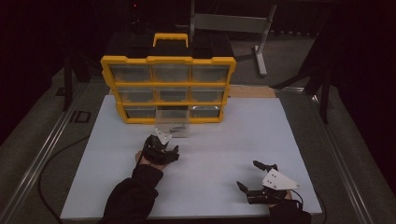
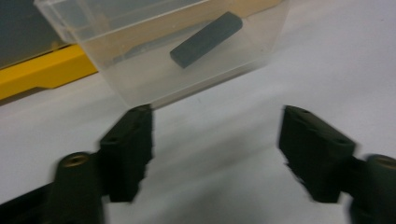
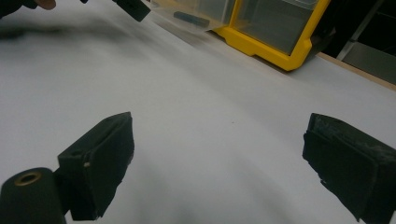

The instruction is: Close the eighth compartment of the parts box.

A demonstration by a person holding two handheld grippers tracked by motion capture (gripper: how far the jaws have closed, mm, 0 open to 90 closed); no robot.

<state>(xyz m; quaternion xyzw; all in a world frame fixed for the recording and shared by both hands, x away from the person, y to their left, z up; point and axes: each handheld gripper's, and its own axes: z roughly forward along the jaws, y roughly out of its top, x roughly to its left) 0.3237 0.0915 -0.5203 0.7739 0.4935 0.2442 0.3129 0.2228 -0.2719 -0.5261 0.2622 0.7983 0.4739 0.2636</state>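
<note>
My right gripper (image 1: 256, 176) sits nearest me on the white board (image 1: 280, 135), well short of the yellow organizer (image 1: 168, 59) and off to its right side, and its 2 jaws are spread wide with only bare board between them, as the right gripper view shows. My left gripper (image 1: 171, 140) is farther up the board, much closer to the organizer's front, just below its bottom row. Its jaws stand apart too and pinch nothing; in the left gripper view the clear drawer (image 2: 154, 79) lies just beyond the tips of the pads (image 2: 128, 144), with 1 corner of it close to the left pad, though I cannot tell if that corner touches. The drawer is pulled out of the organizer's bottom row, middle slot, and rests on the board right in front of the organizer. Inside it lies 1 dark grey bar (image 2: 206, 39), flat and set at a slant. Behind the drawer the organizer stands upright with 3 rows of 3 compartments and a yellow handle (image 1: 171, 37) on top.
</note>
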